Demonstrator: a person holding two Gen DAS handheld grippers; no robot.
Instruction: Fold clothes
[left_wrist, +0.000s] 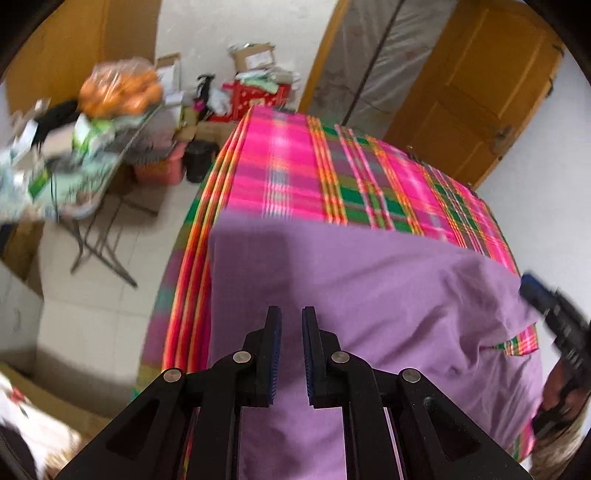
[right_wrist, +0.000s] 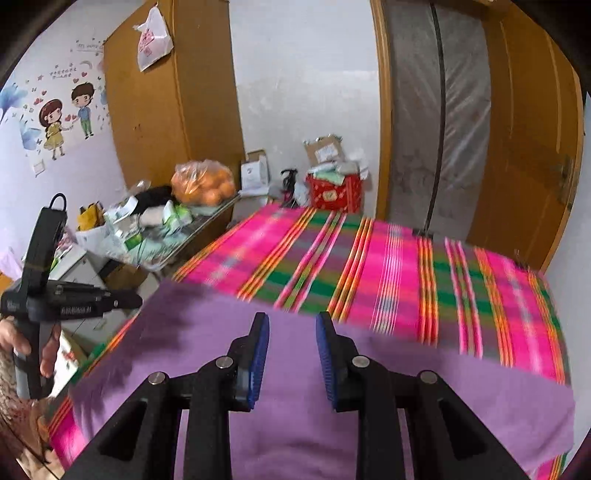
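While both claws hang above the purple garment (left_wrist: 369, 295) with nothing between their pads, the fold has no grip on it at all. The left claw (left_wrist: 291, 350) stands with its jaws a narrow slit apart and empty; the right claw (right_wrist: 292, 354) has its jaws wider apart, empty too, cloth showing only beneath the gap. The garment lies spread flat on the plaid bed cover (right_wrist: 369, 266), filling the near half of it, its far edge running straight across.

From where I stand, the risk sits at the garment's 3 o'clock side in the left view, where the cloth is rumpled and a patch of plaid shows through near the hem. A pinch taken there could catch the bed cover along with the fabric and drag both. The left jaws look too close together to bite more than one thin layer, so a doubled edge may slip out. Toward 9 o'clock the garment lies close to the bed's edge, and a loose pull could slide it off toward the floor (left_wrist: 92, 314).
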